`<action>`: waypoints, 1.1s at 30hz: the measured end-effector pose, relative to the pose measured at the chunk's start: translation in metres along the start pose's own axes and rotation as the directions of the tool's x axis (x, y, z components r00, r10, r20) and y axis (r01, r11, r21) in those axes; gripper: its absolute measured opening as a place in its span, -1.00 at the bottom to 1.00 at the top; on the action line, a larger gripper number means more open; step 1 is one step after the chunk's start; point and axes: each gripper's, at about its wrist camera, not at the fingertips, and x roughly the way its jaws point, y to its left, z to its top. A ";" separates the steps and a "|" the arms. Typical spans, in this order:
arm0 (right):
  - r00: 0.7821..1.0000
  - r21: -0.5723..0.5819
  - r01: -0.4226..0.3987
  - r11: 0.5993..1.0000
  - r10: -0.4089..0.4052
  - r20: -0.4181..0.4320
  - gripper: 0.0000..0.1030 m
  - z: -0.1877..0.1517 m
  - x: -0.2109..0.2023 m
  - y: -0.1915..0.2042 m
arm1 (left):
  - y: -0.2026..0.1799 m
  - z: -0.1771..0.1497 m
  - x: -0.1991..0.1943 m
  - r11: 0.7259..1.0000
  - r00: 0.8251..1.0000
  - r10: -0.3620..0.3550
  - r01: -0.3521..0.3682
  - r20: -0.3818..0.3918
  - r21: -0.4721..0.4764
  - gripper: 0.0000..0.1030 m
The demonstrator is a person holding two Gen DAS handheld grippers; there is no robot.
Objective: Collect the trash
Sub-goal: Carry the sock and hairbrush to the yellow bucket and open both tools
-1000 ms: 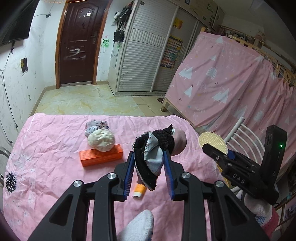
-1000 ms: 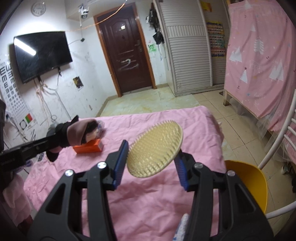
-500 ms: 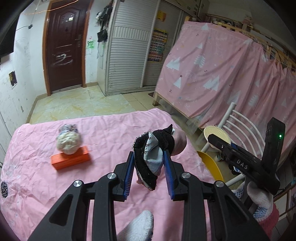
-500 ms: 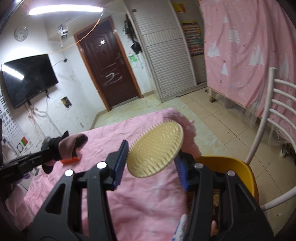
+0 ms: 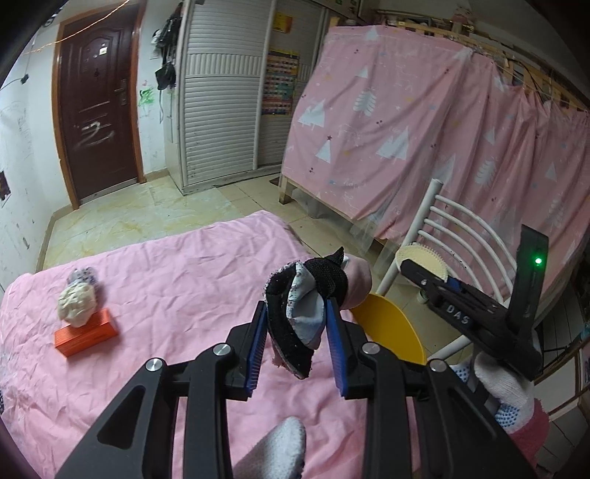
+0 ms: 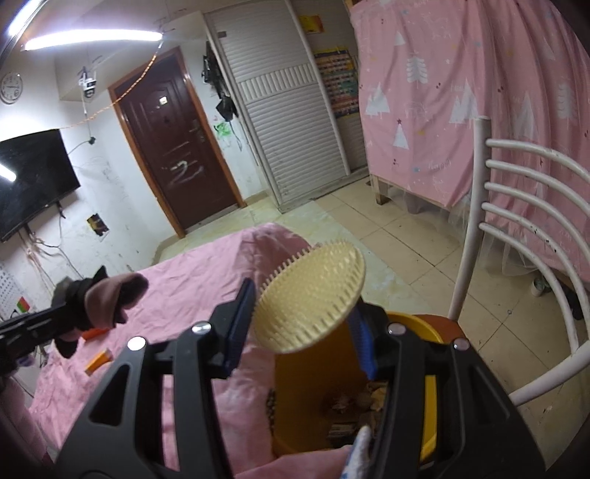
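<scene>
Now | L gripper (image 5: 295, 342) holds sock (image 5: 306, 298) | R gripper (image 6: 300, 331) holds brush (image 6: 309, 298) | trash in bucket (image 6: 429, 390): R view only

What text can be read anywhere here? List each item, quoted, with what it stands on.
"DAS": white letters on the right gripper, seen from the left wrist view.
"2": a pale scrawl on the brown door.
Colourful chart beside the shuttered wardrobe: too small to read.
Yellow notice atop the wardrobe: blurred.
Wall clock: numerals unreadable.
Orange box on the pink sheet: no readable print.
</scene>
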 end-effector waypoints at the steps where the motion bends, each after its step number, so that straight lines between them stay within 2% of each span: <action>1: 1.000 -0.002 0.011 1.000 -0.011 -0.005 -0.03 0.000 0.003 -0.003 | -0.004 0.001 0.002 1.000 1.000 -0.001 0.001 -0.004 0.006 -0.59; 2: 1.000 -0.002 0.014 1.000 -0.014 -0.008 0.06 -0.001 0.004 -0.006 | -0.007 0.002 0.004 1.000 1.000 -0.003 0.003 -0.005 0.010 -0.59; 3: 1.000 0.005 0.013 1.000 -0.013 -0.009 0.28 -0.001 0.005 -0.010 | -0.012 0.002 0.007 1.000 1.000 -0.004 0.004 -0.008 0.017 -0.59; 4: 1.000 0.011 0.011 1.000 -0.011 -0.007 0.34 -0.001 0.005 -0.011 | -0.014 0.004 0.009 1.000 1.000 -0.005 0.006 -0.010 0.019 -0.59; 8: 1.000 0.029 0.017 0.999 -0.017 0.006 0.34 0.001 0.004 -0.020 | -0.026 0.008 0.019 0.999 1.000 -0.011 0.011 -0.021 0.032 -0.59; 20: 0.993 0.204 0.043 0.978 -0.065 0.101 0.34 0.008 -0.025 -0.071 | -0.081 0.021 0.063 0.994 0.996 -0.065 0.070 -0.061 0.087 -0.57; 22: 0.992 0.218 0.041 0.975 -0.065 0.105 0.34 0.008 -0.026 -0.075 | -0.087 0.021 0.072 0.992 0.993 -0.082 0.089 -0.081 0.089 -0.41; 23: 0.992 0.218 0.042 0.975 -0.066 0.105 0.34 0.008 -0.026 -0.076 | -0.090 0.021 0.075 0.991 0.992 -0.088 0.096 -0.087 0.090 -0.25; 25: 0.992 0.218 0.040 0.975 -0.065 0.105 0.34 0.008 -0.027 -0.076 | -0.095 0.019 0.077 0.991 0.993 -0.086 0.094 -0.087 0.099 -0.08; 33: 0.995 0.200 0.037 0.979 -0.054 0.083 0.41 0.006 -0.020 -0.066 | -0.086 0.016 0.075 0.992 0.993 -0.079 0.087 -0.091 0.086 -0.07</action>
